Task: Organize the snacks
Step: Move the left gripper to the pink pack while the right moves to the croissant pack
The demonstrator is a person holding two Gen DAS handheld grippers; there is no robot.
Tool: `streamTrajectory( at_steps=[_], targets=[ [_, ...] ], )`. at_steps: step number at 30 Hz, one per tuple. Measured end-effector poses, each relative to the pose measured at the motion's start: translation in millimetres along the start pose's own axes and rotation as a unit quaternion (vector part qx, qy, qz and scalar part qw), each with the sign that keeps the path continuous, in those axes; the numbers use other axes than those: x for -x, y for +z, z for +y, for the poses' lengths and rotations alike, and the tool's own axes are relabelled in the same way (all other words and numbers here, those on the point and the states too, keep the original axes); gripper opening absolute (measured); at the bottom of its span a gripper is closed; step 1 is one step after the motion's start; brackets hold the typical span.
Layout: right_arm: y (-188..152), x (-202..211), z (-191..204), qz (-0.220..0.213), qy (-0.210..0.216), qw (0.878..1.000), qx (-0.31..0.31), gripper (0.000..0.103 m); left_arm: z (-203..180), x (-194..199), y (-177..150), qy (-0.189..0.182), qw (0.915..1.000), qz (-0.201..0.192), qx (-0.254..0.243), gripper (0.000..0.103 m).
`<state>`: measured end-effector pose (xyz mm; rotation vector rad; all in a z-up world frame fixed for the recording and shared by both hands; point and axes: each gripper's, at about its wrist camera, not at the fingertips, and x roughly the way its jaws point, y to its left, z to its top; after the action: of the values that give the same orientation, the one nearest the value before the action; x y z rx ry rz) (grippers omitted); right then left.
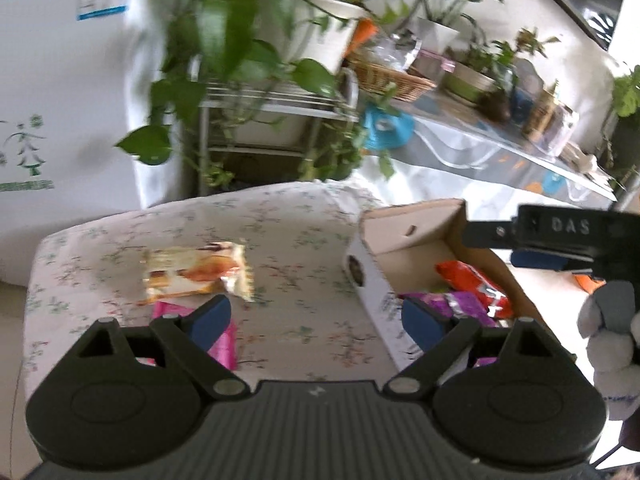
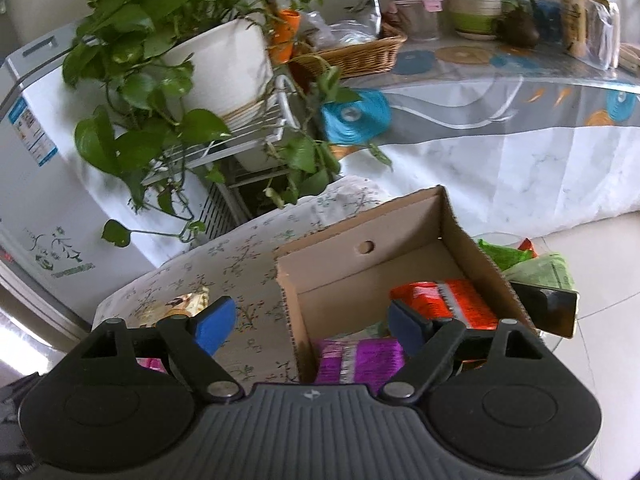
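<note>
A cardboard box (image 1: 404, 236) stands on a floral cloth (image 1: 288, 232) and holds an orange-red packet (image 1: 476, 284) and a purple packet (image 1: 444, 304). Left of the box lie a cream-and-orange snack packet (image 1: 196, 272) and a pink packet (image 1: 224, 344), partly under my left gripper (image 1: 316, 320), which is open and holds nothing. In the right wrist view my right gripper (image 2: 312, 324) hangs open and empty over the left wall of the box (image 2: 360, 256). The orange-red packet (image 2: 444, 300) and purple packet (image 2: 360, 360) lie inside. The right gripper's body (image 1: 560, 236) shows at the right of the left wrist view.
Leafy plants in white pots (image 2: 216, 64) sit on a metal rack (image 2: 248, 140) behind the cloth. A long covered table (image 2: 500, 92) carries a wicker basket (image 2: 360, 52), pots and jars. Green bags (image 2: 532, 260) lie on the tiled floor right of the box. A plush toy (image 1: 612, 332) sits at the right.
</note>
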<state>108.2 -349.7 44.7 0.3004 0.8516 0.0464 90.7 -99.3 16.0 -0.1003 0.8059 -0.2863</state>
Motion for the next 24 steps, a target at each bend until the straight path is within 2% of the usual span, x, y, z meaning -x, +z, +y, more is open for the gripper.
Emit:
streamTrajectory(
  at_steps=[13,18,24],
  targets=[
    [-6.0,-18.3,41.7,0.015,0.026,0.999,0.033,0.089,55.4,11.3,4.5,0.041,0.9983,-0.013,0.040,0.092],
    [-9.9,-31.2,52.4,0.028,0.032,0.999,0.033,0.088,84.1,1.9,7.1,0.078,0.9937,-0.011,0.079,0.092],
    [-18.1,-44.9,69.7,0.043,0.039,0.997,0.055,0.088,117.7,-10.8,5.3,0.090,0.9866,-0.008,0.136,0.092]
  ],
)
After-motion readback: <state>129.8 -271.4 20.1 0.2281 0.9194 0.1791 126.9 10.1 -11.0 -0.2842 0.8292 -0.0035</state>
